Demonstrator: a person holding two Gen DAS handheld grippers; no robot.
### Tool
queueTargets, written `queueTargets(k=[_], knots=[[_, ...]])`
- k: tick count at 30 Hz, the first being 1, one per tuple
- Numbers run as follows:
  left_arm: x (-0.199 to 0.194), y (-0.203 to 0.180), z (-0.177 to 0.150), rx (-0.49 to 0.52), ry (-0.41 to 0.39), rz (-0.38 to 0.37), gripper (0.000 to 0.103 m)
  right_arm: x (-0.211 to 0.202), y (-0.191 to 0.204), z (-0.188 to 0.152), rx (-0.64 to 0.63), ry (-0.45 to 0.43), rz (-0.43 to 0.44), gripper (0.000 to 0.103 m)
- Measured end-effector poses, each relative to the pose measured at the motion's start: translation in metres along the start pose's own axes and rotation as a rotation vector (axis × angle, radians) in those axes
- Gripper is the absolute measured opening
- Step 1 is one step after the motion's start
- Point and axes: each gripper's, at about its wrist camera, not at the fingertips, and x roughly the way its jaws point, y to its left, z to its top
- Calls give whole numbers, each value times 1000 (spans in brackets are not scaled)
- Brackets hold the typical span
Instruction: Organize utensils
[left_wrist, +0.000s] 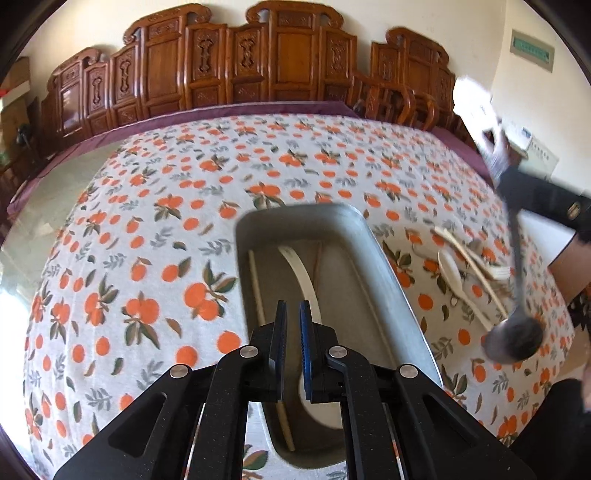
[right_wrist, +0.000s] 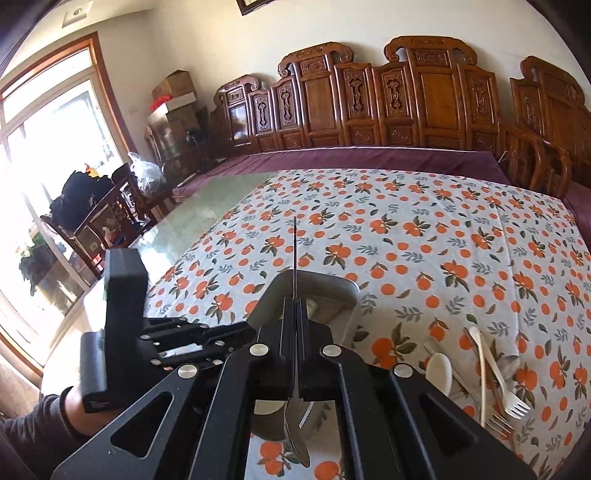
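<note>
On the table, left wrist view: a grey metal tray (left_wrist: 373, 258) lies on the tablecloth (left_wrist: 147, 229) with orange fruit print.
Tray content: a white spoon (left_wrist: 306, 280) and pale chopsticks (left_wrist: 256, 284) lie inside.
Left gripper (left_wrist: 293, 314): above the tray, jaws almost together, nothing between them.
Right side of tray: loose utensils (left_wrist: 469, 262) lie on the cloth; a blurred dark ladle (left_wrist: 513, 336) hangs over them.
Right wrist view, right gripper (right_wrist: 294, 306): closed on the thin handle of the ladle (right_wrist: 295, 435), its bowl below the jaws.
Tray (right_wrist: 332, 291): just ahead of the fingers.
Right of gripper: a white spoon (right_wrist: 439, 373) and forks (right_wrist: 513, 402) lie on the cloth.
Left: the other gripper (right_wrist: 184, 339) in a hand (right_wrist: 79, 413).
</note>
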Motion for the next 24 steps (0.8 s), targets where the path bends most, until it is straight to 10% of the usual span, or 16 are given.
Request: queueTargets(k=[24], knots=[[-18,33,8,-42,-51,49,4,112,-2,-30,89,209,-58,3]])
